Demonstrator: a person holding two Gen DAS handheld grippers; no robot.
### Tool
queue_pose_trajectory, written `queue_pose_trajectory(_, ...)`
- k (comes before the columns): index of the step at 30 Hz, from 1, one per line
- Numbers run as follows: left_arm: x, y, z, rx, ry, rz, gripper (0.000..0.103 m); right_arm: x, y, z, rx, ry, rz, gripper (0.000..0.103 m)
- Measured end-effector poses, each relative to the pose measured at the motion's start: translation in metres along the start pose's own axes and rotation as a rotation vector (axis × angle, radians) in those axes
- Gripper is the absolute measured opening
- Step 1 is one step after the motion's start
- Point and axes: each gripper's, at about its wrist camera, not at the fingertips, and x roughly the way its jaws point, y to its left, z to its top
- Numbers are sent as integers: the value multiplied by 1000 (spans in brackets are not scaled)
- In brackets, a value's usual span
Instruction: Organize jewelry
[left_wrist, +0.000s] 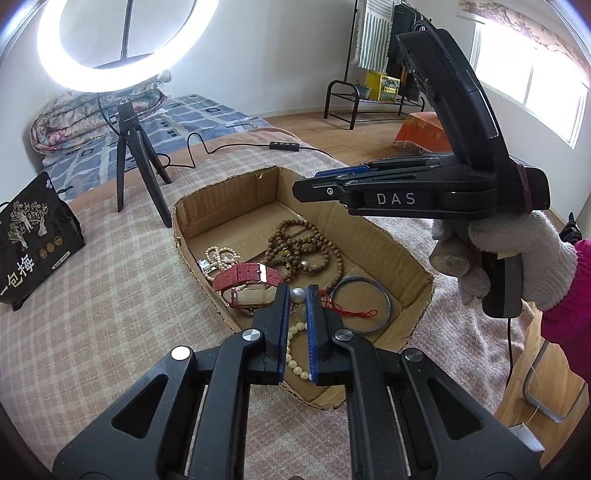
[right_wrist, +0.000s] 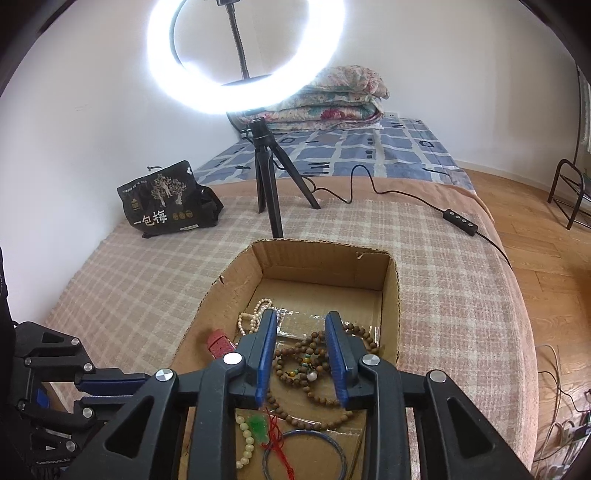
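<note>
- Right tongs (right_wrist: 301, 354) hang narrowly parted, empty, above the wooden bead necklace (right_wrist: 314, 363) in the cardboard box (right_wrist: 393, 295): lower squarely, pinch one strand.
- Left tongs (left_wrist: 297, 291), nearly shut and empty, should stay clear.

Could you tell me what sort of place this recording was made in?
Most likely a bedroom at home: a bed with a folded quilt at its head, and a clothes rack by the window.
</note>
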Motion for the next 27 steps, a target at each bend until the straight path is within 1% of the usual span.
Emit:
queue_pose_trajectory(1,0,0,0,1,0,0,16,0,0,0,3,0,-4,37)
queue_pose_trajectory(2,0,0,0,1,-2,2,32,-1,0,0,6,-4,-13,45)
queue_pose_trajectory(3,-1,-1,0,1,-7,3,39,-2,0,0,8,-12,-25,62)
queue_pose_trajectory(4,-2,-1,0,3,-17,7,48,-4,1,-1,11,-25,-35,73)
queue_pose_trajectory(6,-4,-1,-1,7,-26,16,49,-7,-1,-1,23,-36,-36,75)
queue_pose_trajectory(7,-3,0,-1,7,-24,17,49,-7,-1,0,32,-35,-36,78)
queue_pose_trajectory(8,-3,1,-1,4,-21,18,53,-7,-2,0,40,-35,-41,81)
queue_pose_trajectory(9,-4,1,-2,2,-20,19,56,-8,-2,1,45,-38,-49,89)
queue_pose_trajectory(10,-5,2,-2,-2,-24,21,62,-9,-3,1,48,-43,-55,92)
queue_pose_trajectory(11,-6,3,-3,-5,-28,23,65,-10,-2,0,49,-47,-58,93)
queue_pose_trajectory(14,-8,5,-3,-16,-32,25,66,-11,-2,0,61,-49,-79,102)
queue_pose_trajectory(27,-23,3,-5,-18,-45,37,66,-21,2,-3,79,-44,-112,103)
